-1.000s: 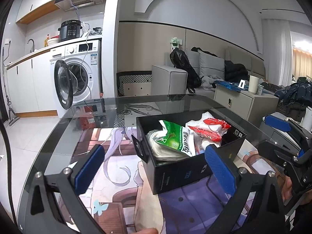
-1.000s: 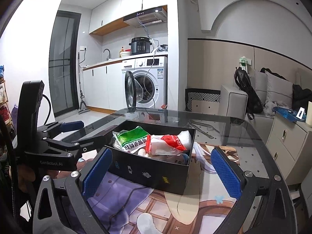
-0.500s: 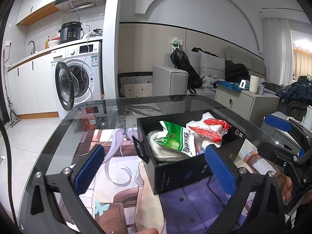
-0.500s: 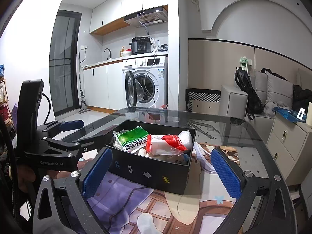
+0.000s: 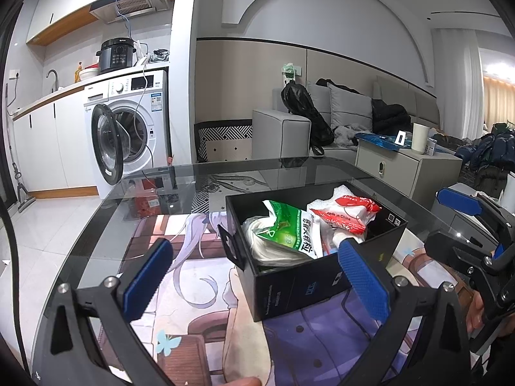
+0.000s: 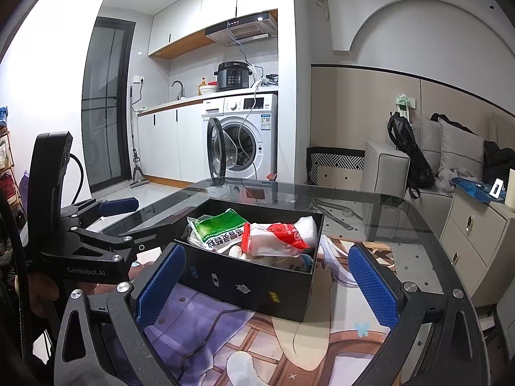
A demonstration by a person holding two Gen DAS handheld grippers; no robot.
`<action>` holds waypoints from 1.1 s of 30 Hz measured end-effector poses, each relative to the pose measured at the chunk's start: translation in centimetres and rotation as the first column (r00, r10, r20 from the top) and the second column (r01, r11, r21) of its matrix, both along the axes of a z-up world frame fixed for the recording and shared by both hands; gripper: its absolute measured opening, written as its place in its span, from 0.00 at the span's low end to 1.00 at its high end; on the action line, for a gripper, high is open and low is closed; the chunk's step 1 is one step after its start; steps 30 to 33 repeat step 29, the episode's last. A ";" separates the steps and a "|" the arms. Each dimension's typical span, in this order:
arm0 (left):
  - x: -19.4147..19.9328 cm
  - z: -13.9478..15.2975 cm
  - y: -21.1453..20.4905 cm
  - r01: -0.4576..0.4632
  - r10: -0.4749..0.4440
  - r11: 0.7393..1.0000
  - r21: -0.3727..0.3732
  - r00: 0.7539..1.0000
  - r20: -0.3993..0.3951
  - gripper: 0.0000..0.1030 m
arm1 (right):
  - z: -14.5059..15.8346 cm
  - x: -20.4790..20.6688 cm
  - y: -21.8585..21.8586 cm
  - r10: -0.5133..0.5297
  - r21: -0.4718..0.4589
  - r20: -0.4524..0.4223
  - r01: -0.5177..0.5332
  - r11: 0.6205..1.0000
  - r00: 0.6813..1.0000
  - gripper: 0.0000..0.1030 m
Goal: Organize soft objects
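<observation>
A black box [image 5: 309, 284] stands on the glass table on a printed mat; it also shows in the right wrist view [image 6: 257, 284]. In it lie a green-and-white soft packet [image 5: 286, 230], a red-and-white packet [image 5: 346, 212] and white soft items; the same green packet [image 6: 219, 226] and red packet [image 6: 276, 238] show in the right wrist view. My left gripper [image 5: 254, 276] is open and empty, just in front of the box. My right gripper [image 6: 267, 284] is open and empty, in front of the box from the other side. Each gripper shows in the other's view.
The glass table [image 5: 289, 170] carries a printed mat [image 6: 322, 337] with a thin dark cable across it. A washing machine [image 5: 128, 128] with its door open stands beyond the table. A sofa [image 5: 347, 119] and a drawer cabinet [image 5: 405, 167] are at the right.
</observation>
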State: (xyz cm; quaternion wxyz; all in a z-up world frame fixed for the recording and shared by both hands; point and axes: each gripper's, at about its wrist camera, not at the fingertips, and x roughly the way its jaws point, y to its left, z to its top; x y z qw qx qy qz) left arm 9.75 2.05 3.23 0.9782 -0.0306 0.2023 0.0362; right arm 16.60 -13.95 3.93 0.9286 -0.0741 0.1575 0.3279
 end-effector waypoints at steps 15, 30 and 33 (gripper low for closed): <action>0.0 0.0 0.0 -0.001 0.001 1.000 0.003 1.000 0.001 1.00 | 0.0 0.0 0.0 0.000 0.002 0.001 0.000 1.000 1.000 1.00; 0.0 0.0 0.2 -0.001 0.001 1.000 0.002 1.000 0.006 1.00 | -0.1 0.0 0.0 0.000 0.002 0.001 0.000 1.000 1.000 1.00; 0.0 0.0 0.2 -0.001 0.001 1.000 0.002 1.000 0.006 1.00 | -0.1 0.0 0.0 0.000 0.002 0.001 0.000 1.000 1.000 1.00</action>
